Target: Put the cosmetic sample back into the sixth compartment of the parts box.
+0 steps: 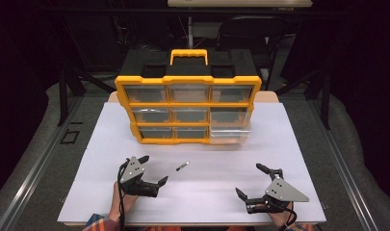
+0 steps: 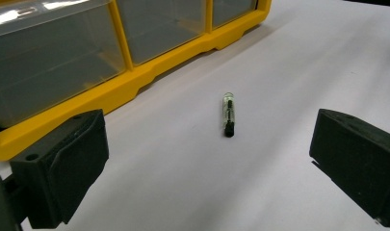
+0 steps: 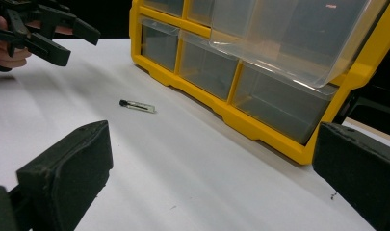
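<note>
Fingers (image 2: 67, 168) of the left gripper (image 1: 152, 171) spread wide, nothing between them; fingers (image 3: 62, 178) of the right gripper (image 1: 250, 180) spread wide too, also empty. Both grippers sit low over the white tabletop (image 1: 212, 192) near its front edge, well apart from each other, left one at front left, right one at front right. Small clear vial with a black cap (image 1: 182, 166) lies flat on the tabletop, just ahead and right of the left gripper, not touched by either one. In the left gripper view the vial (image 2: 228, 114) lies between and beyond the two spread fingers, cap end toward the camera. In the right gripper view the vial (image 3: 137, 106) is further off to the left, with the left gripper (image 3: 62, 36) beyond it. Yellow drawer organizer with clear bins (image 1: 188, 103) stands upright at the back of the tabletop. One lower right bin (image 1: 229, 134) is pulled partway out. Vial is near the organizer's front, clear of it.
</note>
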Demonstrator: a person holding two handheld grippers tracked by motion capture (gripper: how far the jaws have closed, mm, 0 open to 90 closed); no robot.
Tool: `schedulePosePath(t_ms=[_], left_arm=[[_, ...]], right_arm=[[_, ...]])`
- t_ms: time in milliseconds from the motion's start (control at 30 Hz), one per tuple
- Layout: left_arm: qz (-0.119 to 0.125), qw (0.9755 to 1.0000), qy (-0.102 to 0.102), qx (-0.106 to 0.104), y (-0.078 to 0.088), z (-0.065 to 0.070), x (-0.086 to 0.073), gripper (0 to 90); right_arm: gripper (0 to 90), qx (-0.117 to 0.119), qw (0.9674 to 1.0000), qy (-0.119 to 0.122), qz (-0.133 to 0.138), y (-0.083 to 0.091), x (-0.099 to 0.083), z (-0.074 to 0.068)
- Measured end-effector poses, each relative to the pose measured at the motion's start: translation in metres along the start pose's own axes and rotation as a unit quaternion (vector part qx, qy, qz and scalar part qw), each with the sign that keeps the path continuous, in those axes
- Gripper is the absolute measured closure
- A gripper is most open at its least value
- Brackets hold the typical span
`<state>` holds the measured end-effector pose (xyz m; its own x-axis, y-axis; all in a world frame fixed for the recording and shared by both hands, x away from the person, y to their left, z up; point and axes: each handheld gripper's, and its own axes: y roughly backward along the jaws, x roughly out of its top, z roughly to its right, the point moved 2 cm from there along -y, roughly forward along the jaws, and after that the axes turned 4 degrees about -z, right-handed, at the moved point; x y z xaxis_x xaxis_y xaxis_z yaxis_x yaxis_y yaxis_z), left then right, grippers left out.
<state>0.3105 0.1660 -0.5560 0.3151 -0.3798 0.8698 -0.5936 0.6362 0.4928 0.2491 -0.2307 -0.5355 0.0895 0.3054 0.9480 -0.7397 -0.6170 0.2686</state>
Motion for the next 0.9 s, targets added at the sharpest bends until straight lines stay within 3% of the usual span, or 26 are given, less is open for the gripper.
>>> schedulePosePath(t_ms=[400, 600, 900], left_arm=[[-0.021, 0.9997, -0.003, -0.007, -0.020, -0.002, 0.012, 0.0], [-0.027, 0.9992, -0.013, -0.025, -0.028, 0.000, 0.019, 0.0], [-0.040, 0.9987, -0.014, -0.026, -0.040, 0.000, 0.026, 0.0]], right_arm=[[0.0, 0.001, 1.0000, 0.001, -0.004, -0.001, 0.000, 0.000], [0.0, 0.001, 1.0000, 0.001, -0.005, -0.001, 0.000, -0.001], [0.0, 0.000, 1.0000, -0.001, -0.005, 0.001, 0.000, 0.001]])
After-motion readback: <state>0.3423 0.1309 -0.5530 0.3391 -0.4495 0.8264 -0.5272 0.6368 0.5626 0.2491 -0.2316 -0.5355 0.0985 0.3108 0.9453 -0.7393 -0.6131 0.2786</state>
